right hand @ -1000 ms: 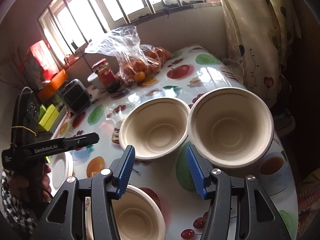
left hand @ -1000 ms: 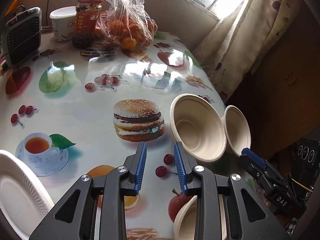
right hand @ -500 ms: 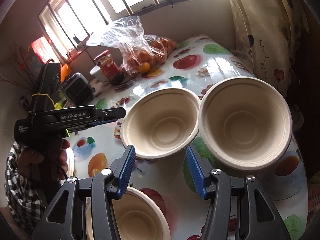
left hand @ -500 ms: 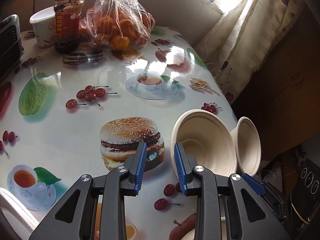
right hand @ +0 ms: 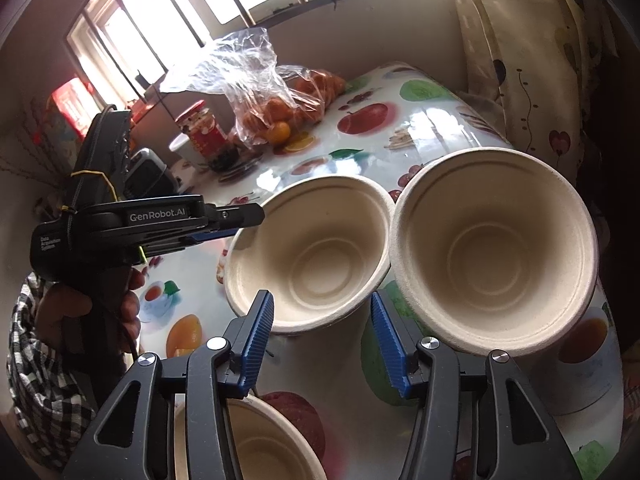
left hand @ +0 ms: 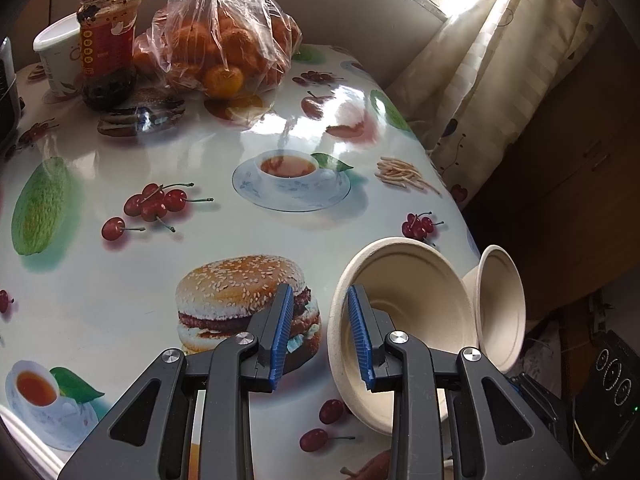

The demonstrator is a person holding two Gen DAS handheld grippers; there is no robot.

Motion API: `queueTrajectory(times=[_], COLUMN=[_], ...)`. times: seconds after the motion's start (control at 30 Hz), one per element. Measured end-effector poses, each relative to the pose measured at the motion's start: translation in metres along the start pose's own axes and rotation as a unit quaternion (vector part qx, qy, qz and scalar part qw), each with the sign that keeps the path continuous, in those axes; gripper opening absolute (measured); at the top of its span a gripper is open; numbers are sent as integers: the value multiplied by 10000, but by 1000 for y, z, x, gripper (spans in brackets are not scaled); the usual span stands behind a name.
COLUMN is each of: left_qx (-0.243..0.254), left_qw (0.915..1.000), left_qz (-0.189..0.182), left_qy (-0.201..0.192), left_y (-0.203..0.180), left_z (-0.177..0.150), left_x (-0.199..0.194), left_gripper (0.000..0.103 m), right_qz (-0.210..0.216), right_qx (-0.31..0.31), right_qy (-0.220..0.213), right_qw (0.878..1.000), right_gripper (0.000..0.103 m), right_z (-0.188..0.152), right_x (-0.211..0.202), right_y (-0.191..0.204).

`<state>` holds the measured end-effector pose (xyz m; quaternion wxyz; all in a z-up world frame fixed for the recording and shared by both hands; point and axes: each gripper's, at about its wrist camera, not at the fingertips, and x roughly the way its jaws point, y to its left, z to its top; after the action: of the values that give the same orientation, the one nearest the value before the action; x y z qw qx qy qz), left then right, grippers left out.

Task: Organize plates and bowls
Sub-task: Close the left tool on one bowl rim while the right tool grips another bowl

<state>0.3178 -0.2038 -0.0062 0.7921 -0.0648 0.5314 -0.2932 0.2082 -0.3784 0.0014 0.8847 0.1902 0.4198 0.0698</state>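
Left claw (left hand: 318, 334) open a modest gap, nothing pinched; its right blue pad sits inside the rim of the nearer paper bowl (left hand: 416, 312), left pad outside over the printed burger, so the rim lies between the pads, contact not clear. Right claw (right hand: 322, 340) open wider, jaws closing, nothing between them but bare counter (left hand: 240, 240); it hovers just short of the gap between two bowls. From the right wrist view: middle bowl (right hand: 312, 256) and right-hand bowl (right hand: 494, 248) stand side by side, rims touching or nearly so, near the counter's right edge. Third bowl (right hand: 260, 440) lies below the right claw, partly hidden by its frame. Left claw seen there too (right hand: 244, 218), tips at the middle bowl's far-left rim, held by a hand (right hand: 80, 312) with a checked sleeve (right hand: 36, 380). Far end of counter: bag of oranges (left hand: 224, 44), red-lidded jar (left hand: 108, 40), white tub (left hand: 56, 56). Curtain (left hand: 500, 80) hangs at right.
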Motion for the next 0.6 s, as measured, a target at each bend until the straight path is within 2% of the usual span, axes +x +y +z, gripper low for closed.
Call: queueTrajectory(times=[0.13, 0.23, 0.33, 0.6], left_qx=[53, 68, 70, 70], left_qw=[10000, 10000, 9999, 9999], left_qz=[-26, -58, -80, -125], left_qy=[14, -11, -25, -41], left_y=[-3, -3, -3, -3], left_z=[0, 0, 0, -1], left_x=[1, 1, 0, -2], left_gripper=[29, 22, 16, 15], right_qz=[-5, 12, 17, 13], right_qx=[47, 63, 63, 107], right_qy=[-7, 10, -11, -19], right_qw=[10000, 10000, 10000, 9999], right_gripper=[41, 34, 31, 29], right_z=[1, 1, 2, 2], right_x=[2, 4, 4, 5], right_y=[-2, -3, -2, -4])
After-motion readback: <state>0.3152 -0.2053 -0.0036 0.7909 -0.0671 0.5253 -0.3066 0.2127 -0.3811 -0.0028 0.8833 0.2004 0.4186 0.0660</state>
